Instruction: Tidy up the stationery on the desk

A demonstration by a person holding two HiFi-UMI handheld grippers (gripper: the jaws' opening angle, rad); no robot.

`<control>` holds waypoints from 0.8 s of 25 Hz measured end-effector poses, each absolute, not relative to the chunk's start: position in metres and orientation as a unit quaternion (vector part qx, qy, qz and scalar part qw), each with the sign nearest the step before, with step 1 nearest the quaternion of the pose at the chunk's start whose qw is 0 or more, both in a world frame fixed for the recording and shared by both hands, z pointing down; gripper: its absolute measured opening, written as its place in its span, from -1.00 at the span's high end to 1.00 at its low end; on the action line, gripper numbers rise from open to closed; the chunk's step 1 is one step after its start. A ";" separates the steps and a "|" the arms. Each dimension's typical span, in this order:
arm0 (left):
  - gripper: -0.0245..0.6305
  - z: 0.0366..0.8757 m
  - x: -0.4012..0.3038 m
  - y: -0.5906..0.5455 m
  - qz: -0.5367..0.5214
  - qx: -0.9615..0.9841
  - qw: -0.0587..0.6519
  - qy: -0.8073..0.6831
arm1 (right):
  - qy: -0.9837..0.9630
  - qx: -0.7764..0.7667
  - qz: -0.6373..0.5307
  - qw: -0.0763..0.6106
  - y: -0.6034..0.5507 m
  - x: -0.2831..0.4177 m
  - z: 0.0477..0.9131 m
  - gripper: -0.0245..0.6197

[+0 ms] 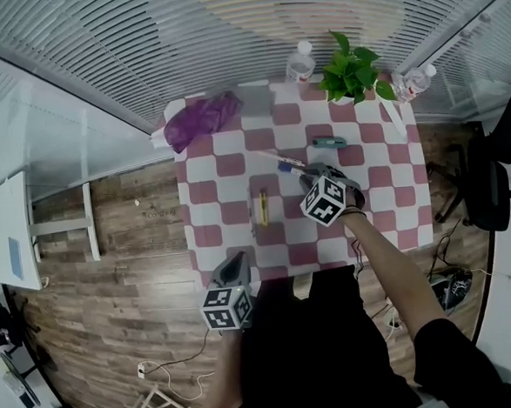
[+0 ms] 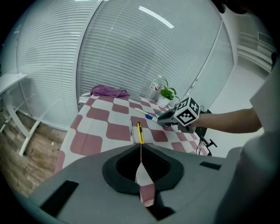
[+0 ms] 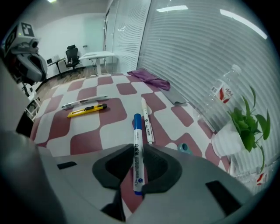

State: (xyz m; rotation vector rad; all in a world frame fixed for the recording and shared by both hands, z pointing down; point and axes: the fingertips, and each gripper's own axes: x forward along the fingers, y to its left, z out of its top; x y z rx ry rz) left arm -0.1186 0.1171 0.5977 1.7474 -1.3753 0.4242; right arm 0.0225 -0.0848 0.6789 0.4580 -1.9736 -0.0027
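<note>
My right gripper (image 3: 138, 148) clamps the blue marker (image 3: 138, 162) over the checkered tabletop (image 3: 87, 136), my left gripper (image 2: 141, 151) clenched empty at its near edge.

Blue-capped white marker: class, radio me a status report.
Left gripper shut, empty. Right gripper shut on blue-capped white marker. Slim white pen lies close beside it.

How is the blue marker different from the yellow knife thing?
The blue marker is white with a blue cap; the yellow cutter is yellow and black. The marker is pinched between the fingers of the right gripper; the cutter lies free on the checked table. Both are long and thin.
</note>
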 end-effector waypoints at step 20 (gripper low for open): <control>0.81 0.590 -0.108 0.098 0.149 0.722 0.414 -0.534 | -0.820 0.330 0.275 0.379 -0.041 -0.013 0.639 0.67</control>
